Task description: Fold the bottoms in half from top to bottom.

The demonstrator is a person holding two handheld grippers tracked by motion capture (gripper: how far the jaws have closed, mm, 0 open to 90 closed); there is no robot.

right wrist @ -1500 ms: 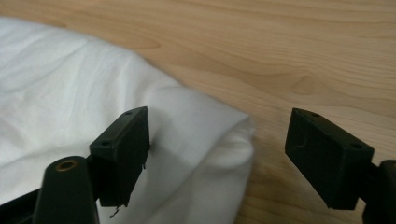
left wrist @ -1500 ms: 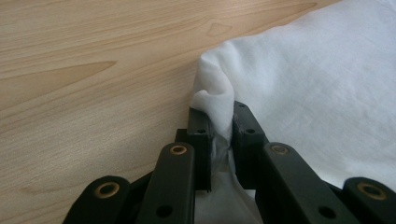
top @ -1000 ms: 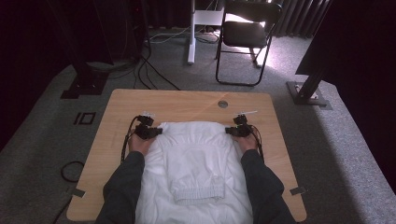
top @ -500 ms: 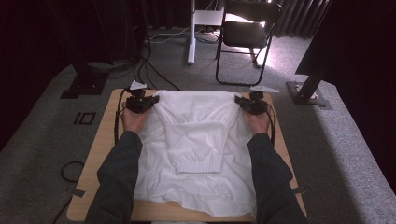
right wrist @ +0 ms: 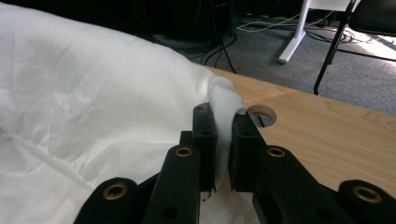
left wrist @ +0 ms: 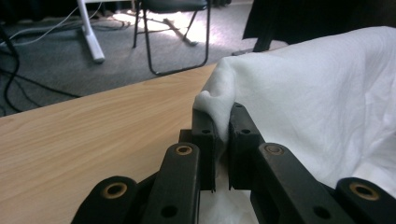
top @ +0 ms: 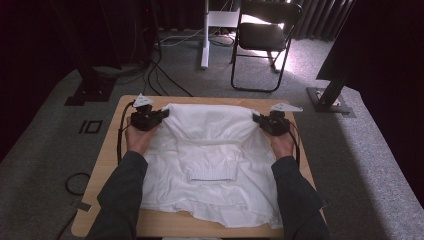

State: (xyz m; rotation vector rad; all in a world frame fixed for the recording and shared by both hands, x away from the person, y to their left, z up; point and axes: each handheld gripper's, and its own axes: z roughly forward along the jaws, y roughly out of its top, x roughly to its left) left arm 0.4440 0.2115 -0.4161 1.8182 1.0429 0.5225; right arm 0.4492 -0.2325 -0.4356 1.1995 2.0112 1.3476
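Because the white garment (top: 210, 165) is soft, light and limp, it sags between the two holds and spreads over most of the table (top: 112, 165), its far edge lifted near the far corners. The left gripper (top: 161, 114) and right gripper (top: 256, 119) each have their jaws pressed together on a bunched fold of cloth (a thin pinch may slip). Holding the outer corners of that edge seems best, so the cloth hangs evenly.

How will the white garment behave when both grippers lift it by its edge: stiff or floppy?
Probably floppy: the white garment sags between the left gripper and the right gripper and lies in soft folds on the table. It seems light, since small pinches of cloth hold it up. It may slip if the pinches are shallow; the cloth bunches just above the jaws.
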